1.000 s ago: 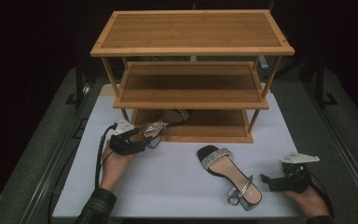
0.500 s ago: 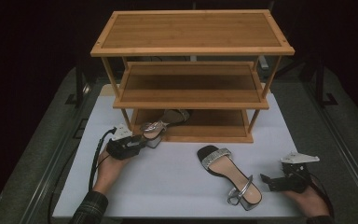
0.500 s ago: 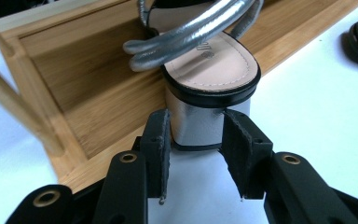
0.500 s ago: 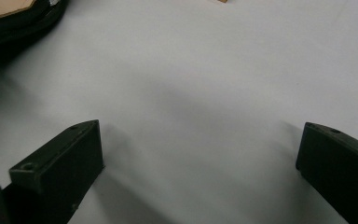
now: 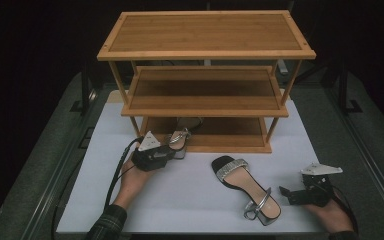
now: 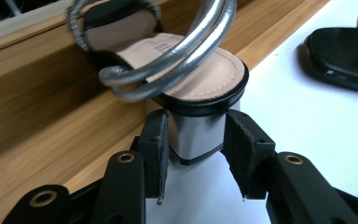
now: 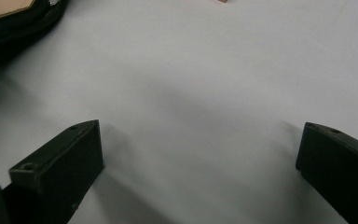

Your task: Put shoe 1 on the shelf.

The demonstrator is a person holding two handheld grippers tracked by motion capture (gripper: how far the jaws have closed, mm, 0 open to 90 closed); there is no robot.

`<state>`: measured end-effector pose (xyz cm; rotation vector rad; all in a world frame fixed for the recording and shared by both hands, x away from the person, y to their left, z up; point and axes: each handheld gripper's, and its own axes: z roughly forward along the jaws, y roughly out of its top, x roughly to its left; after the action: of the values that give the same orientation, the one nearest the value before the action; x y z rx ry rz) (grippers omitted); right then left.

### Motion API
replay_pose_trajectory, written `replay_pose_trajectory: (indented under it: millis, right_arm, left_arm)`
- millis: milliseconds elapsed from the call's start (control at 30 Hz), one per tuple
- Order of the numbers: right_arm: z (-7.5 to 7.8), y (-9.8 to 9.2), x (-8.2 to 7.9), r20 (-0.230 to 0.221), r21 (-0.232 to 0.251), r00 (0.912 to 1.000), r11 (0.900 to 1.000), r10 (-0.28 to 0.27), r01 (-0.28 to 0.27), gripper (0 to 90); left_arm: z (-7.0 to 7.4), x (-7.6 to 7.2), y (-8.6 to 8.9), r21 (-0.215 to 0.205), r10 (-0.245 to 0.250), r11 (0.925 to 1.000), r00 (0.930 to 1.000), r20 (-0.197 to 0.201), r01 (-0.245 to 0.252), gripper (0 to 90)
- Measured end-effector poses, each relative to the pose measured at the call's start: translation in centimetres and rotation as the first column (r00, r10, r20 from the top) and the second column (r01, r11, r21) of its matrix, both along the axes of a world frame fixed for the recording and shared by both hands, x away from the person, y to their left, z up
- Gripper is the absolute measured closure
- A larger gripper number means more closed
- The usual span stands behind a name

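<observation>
The left hand-held gripper (image 6: pixel 200 198) has just been closing, and its black jaws now clamp the silver block heel (image 6: pixel 196 135) of a black-soled sandal with silver straps (image 5: pixel 178 138). This sandal lies at the front left edge of the bottom shelf of the three-tier bamboo shoe rack (image 5: pixel 205 50), its heel sticking out over the white counter (image 5: pixel 190 200). The matching second sandal (image 5: pixel 245 187) lies flat on the counter in front of the rack. The right hand-held gripper (image 5: pixel 286 192) rests near it with jaws wide apart and nothing between them.
</observation>
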<state>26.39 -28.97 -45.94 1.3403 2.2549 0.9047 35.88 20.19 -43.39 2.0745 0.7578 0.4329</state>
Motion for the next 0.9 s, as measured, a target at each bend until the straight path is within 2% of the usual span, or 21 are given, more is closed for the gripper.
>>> replay_pose_trajectory:
  millis: [67,300,500,600,767,900]
  right_arm:
    - [0.0,0.0,0.0,0.0,0.0,1.0,1.0,0.0,0.0,0.0]
    - [0.0,0.0,0.0,0.0,0.0,1.0,1.0,0.001,-0.001,0.0]
    - [0.0,0.0,0.0,0.0,0.0,1.0,1.0,0.0,0.0,0.0]
    - [0.0,0.0,0.0,0.0,0.0,1.0,1.0,0.0,0.0,0.0]
    - [0.0,0.0,0.0,-0.001,-0.001,1.0,1.0,0.0,0.0,0.0]
    - [0.0,0.0,0.0,-0.001,-0.002,1.0,1.0,0.0,0.0,0.0]
  left_arm:
    - [0.0,0.1,-0.6,0.002,0.005,1.0,1.0,0.004,-0.005,59.2]
    - [-0.1,0.3,-2.3,-0.008,-0.024,0.9997,0.9997,0.0,0.024,56.5]
    - [-0.1,0.3,-2.7,-0.012,-0.029,0.9995,0.9996,-0.007,0.028,56.0]
    - [-0.2,0.4,-2.6,-0.014,-0.025,0.9996,0.9996,-0.014,0.024,55.3]
    - [0.4,0.1,-1.7,-0.01,-0.019,0.9998,0.9995,-0.024,0.018,46.7]
    - [0.7,-0.4,-0.4,-0.004,-0.012,0.9999,0.9984,-0.054,0.012,38.7]
